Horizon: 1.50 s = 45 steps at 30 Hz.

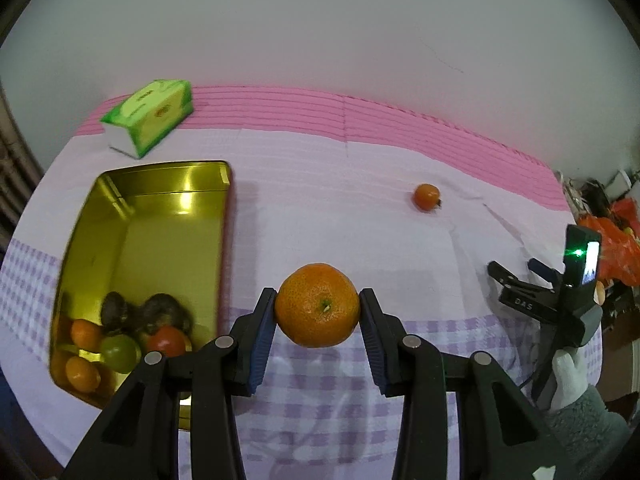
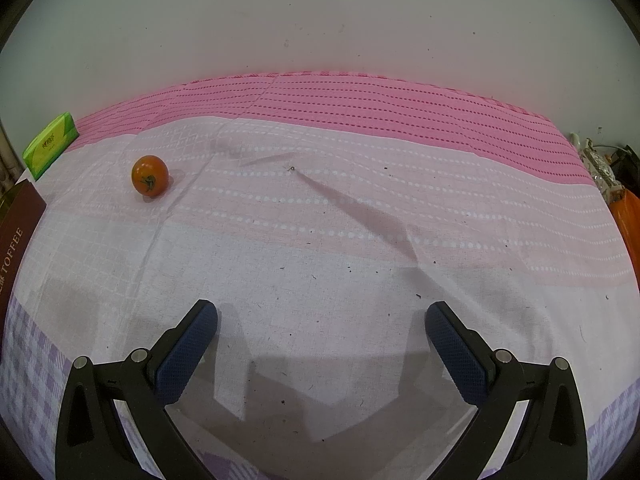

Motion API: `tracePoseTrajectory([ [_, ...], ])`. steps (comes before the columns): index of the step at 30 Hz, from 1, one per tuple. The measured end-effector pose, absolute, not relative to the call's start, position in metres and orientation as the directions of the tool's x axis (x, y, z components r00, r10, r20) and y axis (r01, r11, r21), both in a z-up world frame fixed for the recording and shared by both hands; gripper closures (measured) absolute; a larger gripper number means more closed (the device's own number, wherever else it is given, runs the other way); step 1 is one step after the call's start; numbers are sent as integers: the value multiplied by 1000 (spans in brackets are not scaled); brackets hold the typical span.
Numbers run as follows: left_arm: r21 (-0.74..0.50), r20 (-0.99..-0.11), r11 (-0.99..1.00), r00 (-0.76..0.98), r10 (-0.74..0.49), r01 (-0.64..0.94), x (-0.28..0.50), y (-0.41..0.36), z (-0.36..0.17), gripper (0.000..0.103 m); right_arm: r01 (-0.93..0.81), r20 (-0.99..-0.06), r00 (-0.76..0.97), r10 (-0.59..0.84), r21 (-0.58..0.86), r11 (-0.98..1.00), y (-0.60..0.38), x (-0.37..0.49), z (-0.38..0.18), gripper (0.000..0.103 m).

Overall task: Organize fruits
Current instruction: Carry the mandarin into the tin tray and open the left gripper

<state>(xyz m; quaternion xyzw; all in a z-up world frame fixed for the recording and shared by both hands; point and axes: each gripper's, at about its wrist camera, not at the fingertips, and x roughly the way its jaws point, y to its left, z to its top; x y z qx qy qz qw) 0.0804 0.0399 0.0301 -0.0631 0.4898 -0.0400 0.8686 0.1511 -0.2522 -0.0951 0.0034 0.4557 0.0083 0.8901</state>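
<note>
green tissue pack (image 1: 154, 114) | far left on cloth (image 1: 320, 168) | wall (image 1: 320, 32) behind

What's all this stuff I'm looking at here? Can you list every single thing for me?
mandarin: one, orange, clamped between the left gripper's pads
small tomato: one, orange-red, alone on the cloth
tin: one, gold inside, left on the cloth
fruits in the tin: about seven; orange, green, red and two dark ones, near corner
tissue pack: one, green, behind the tin
tablecloth: one, pink, white and lilac check
clutter: orange and dark, far right, too blurred to name
left gripper: black, blue pads
right gripper: black, open, empty
gloved hand: white, holding the right gripper
</note>
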Motion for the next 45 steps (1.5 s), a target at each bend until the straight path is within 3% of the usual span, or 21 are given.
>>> tracePoseTrajectory([
  [22,-121,-864,976,502,-15,-179,71,137,27,66,-9,-811,585,17,14,1000,-253,151,-95,0],
  [45,-129,-912,967,409,-28,-220,61,172,-14,66,-7,-811,585,16,14,1000,-253,152,-94,0],
])
